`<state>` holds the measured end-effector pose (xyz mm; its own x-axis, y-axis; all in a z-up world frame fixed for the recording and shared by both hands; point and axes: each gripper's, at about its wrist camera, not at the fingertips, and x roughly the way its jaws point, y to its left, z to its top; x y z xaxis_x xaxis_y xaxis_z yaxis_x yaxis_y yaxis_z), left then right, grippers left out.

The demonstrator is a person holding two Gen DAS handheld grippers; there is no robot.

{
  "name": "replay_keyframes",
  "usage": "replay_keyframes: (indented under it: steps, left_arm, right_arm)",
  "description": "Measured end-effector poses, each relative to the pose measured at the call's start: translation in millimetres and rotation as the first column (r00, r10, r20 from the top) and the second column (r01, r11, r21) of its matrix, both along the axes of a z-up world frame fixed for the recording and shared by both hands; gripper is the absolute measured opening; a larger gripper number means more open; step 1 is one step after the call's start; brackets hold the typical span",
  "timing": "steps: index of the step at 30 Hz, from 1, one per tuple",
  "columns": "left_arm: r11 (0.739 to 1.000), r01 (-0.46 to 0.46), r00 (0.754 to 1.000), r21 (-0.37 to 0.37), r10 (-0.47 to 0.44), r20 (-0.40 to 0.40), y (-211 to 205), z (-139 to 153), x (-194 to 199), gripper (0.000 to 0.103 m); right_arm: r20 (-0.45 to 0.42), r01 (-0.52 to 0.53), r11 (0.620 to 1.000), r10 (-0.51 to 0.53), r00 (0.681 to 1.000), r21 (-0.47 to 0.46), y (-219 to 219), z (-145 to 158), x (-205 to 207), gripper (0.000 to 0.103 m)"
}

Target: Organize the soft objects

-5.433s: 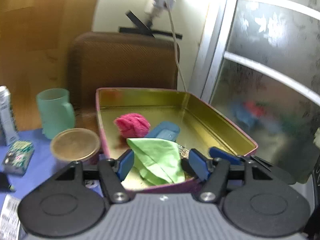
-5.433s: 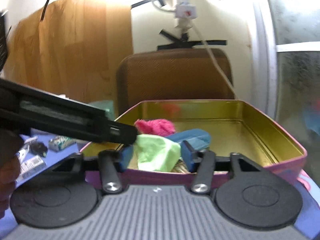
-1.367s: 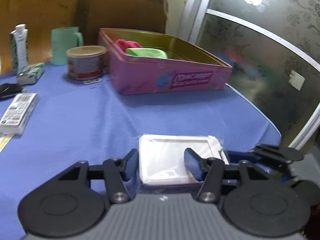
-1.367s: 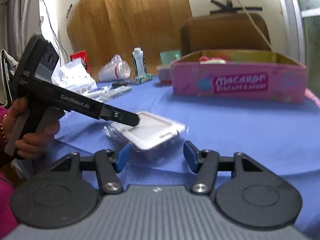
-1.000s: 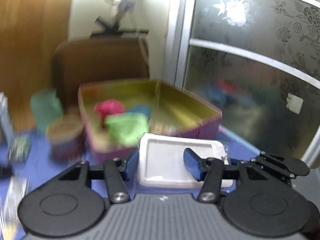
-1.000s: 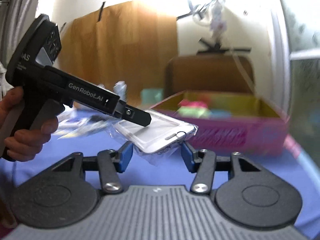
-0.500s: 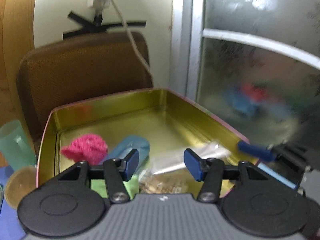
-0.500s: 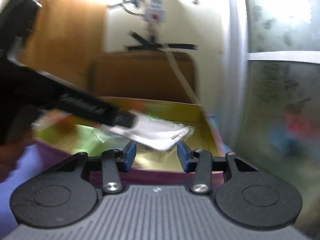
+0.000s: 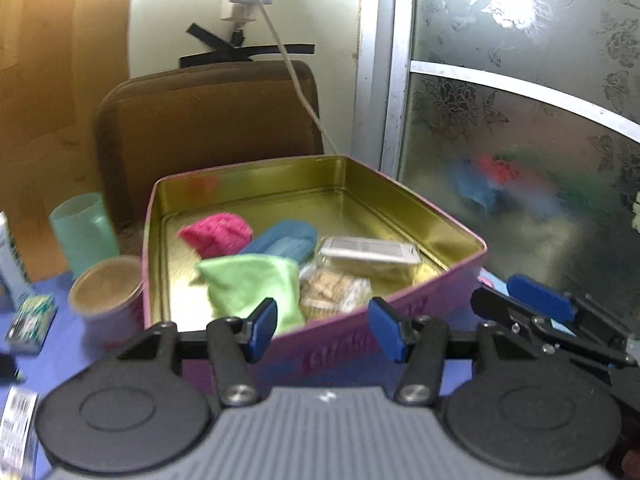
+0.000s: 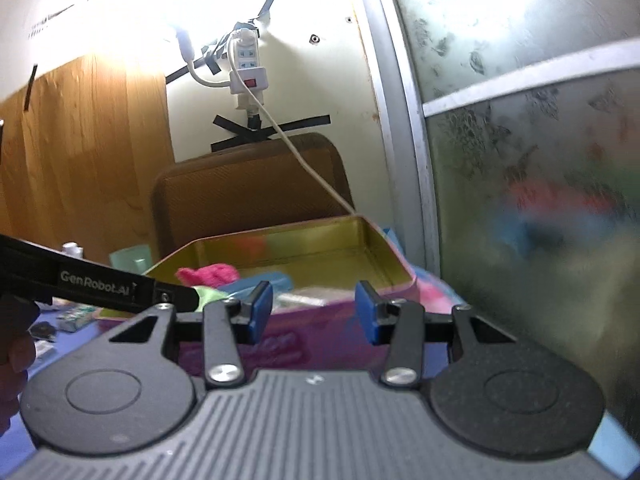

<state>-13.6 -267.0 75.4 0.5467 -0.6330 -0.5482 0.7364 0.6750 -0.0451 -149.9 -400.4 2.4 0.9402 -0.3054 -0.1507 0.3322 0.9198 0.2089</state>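
Note:
A pink tin with a gold inside stands on the blue tablecloth. In it lie a pink knitted piece, a blue soft piece, a green cloth, a bag of biscuits and a white pack in clear wrap. My left gripper is open and empty just in front of the tin's near wall. My right gripper is open and empty, also before the tin; it shows at the right of the left wrist view.
A brown chair back stands behind the tin. A green mug, a round can and small packets lie left of the tin. A frosted glass door is on the right.
The white wrapped pack, held by the left gripper a second ago, now lies in the tin. Both grippers have drawn back from the tin with open, empty jaws.

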Motion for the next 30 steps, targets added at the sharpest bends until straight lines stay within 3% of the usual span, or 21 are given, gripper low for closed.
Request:
replay_keyframes:
  steps: [8,14,30]
  left_arm:
    - [0.996,-0.056,0.998,0.071,0.059,-0.036,32.7,-23.4,-18.2,0.051]
    - [0.987,-0.101,0.992,0.123,0.110,-0.064,53.6,-44.4,-19.7,0.051]
    - [0.977,-0.133,0.990,0.165,0.138,-0.019,62.7,-68.1,-21.2,0.054]
  right_arm:
    - [-0.044,-0.025,0.979,0.035,0.998,0.202,12.9,-17.4,-12.8,0.048]
    - [-0.082,-0.038,0.955,0.065,0.995,0.295,23.8,-26.5,-15.2,0.048]
    - [-0.120,-0.036,0.940,0.081,0.989,0.339,36.4,-34.1,-9.4,0.049]
